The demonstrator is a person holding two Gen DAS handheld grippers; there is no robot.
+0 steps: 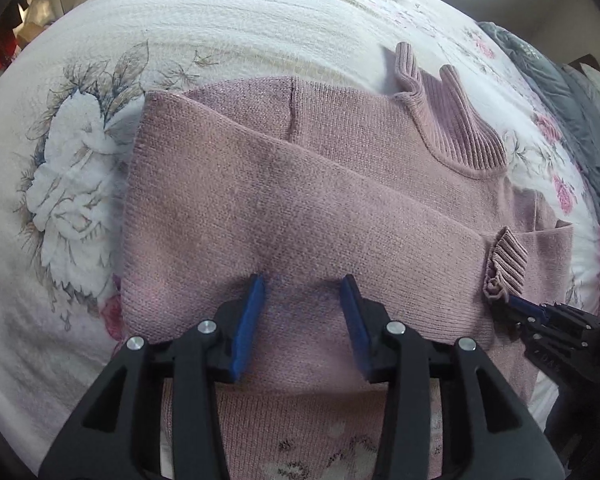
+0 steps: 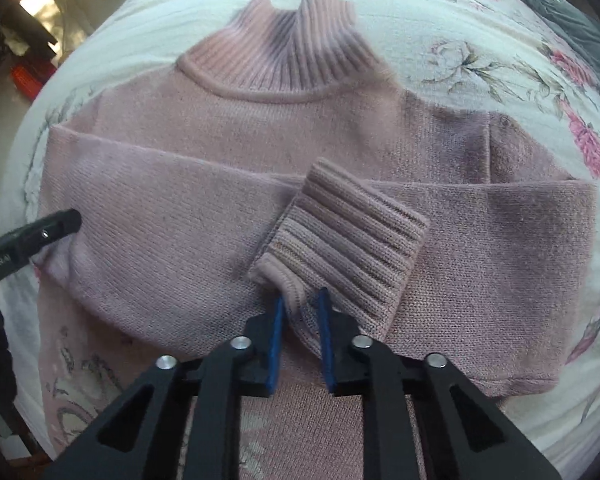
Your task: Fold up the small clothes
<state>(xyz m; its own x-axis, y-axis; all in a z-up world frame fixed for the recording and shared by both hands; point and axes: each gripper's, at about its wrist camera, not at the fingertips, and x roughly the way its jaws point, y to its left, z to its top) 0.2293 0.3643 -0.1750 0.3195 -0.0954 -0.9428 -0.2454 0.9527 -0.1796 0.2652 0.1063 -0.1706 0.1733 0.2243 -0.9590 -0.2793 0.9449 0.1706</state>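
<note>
A pink knit sweater (image 1: 300,208) lies flat on the bed, ribbed collar (image 2: 284,56) at the far side. Both sleeves are folded across the chest. My left gripper (image 1: 302,284) is open, its blue pads resting on the left sleeve near the sweater's left side. The right gripper (image 2: 301,306) is shut on the edge of the ribbed sleeve cuff (image 2: 340,232), which lies on the other sleeve at mid-chest. In the left wrist view the right gripper (image 1: 512,302) pinches that cuff (image 1: 504,264) at the right. A pale pattern shows on the sweater's lower front.
A white floral bedspread (image 1: 80,180) covers the bed around the sweater. Grey clothing (image 1: 560,92) is heaped along the far right edge. A red object (image 2: 32,76) and dim clutter lie beyond the bed's left edge.
</note>
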